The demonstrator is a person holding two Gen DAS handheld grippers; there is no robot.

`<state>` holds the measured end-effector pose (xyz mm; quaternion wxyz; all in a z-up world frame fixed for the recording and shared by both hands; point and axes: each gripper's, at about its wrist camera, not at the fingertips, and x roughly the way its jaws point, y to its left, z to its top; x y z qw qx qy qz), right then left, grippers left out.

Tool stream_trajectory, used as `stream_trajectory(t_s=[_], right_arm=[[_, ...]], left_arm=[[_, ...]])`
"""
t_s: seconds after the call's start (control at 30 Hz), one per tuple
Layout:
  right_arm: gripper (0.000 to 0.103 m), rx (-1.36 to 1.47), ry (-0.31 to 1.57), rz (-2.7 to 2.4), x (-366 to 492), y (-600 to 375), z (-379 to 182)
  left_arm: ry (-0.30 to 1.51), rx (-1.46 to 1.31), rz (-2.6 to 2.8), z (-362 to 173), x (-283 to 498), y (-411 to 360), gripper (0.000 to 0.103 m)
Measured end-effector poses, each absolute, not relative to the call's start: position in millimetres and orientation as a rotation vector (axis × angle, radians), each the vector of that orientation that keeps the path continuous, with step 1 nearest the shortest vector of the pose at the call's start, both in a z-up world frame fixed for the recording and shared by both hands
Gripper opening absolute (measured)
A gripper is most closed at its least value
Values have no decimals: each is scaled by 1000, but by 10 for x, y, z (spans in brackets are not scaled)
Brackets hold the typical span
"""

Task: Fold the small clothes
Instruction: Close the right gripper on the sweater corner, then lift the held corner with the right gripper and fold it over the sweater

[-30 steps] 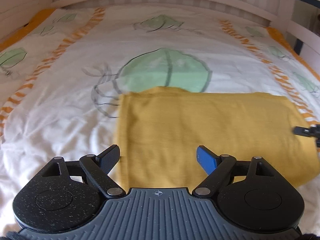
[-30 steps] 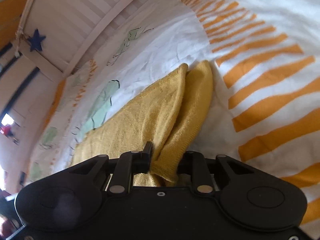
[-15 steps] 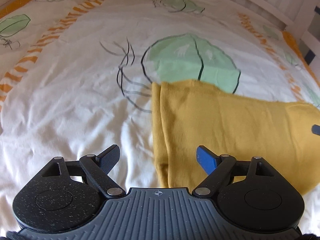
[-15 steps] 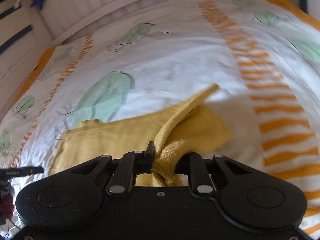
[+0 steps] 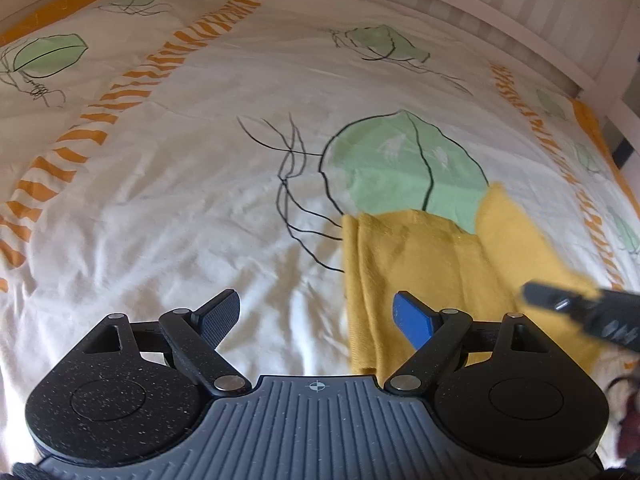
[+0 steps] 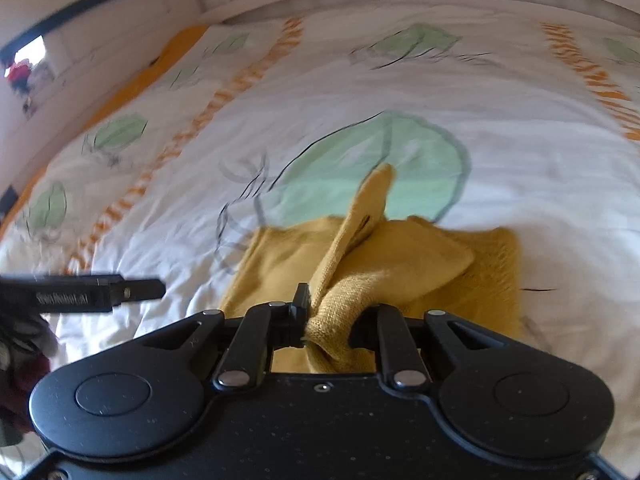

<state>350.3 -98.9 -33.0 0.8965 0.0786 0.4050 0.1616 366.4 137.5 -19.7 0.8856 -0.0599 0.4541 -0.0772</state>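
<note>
While spread across the bed (image 5: 168,216), the duvet cover (image 6: 520,184) shows a white ground, orange striped bands and green leaf motifs outlined in black.

Item: yellow garment (image 5: 416,264), knitted, partly folded, lying on the duvet cover at the lower edge of the large green leaf (image 5: 404,168); in the left wrist view it sits at about 3 o'clock from the frame's centre, in the right wrist view just below centre.

Right gripper (image 6: 326,316): clamped on a bunched corner of the yellow garment, its jaws having just been closing on the fabric; the pinched flap stands up toward 12 o'clock, above the flat part of the cloth.

Left gripper (image 5: 316,316): jaws spread wide, nothing between them; the garment's left edge lies just inside its blue finger (image 5: 412,320).

Surround: white slatted bed frame (image 5: 520,8) along the far edge.
</note>
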Motion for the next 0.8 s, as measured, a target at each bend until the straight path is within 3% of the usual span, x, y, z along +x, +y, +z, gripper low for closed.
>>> stream_trajectory(t_s=[0.37,0.5,0.6,0.8], right_arm=[[25,29,867,320,3503,-343,-594],[31,18,861,338,3513,-209,-620],[46,24,849,401,3510,-130,-611],[47,59,774,545,3380,-65,-481]], left_arm=[[941,-188,-132,-175,3728,1541,84],[934,-199,-127,-160,3734,1569,84],[934,-210,-120,-158,3739,1593,84],[938,-230,-110,-166,3755,1643,84]])
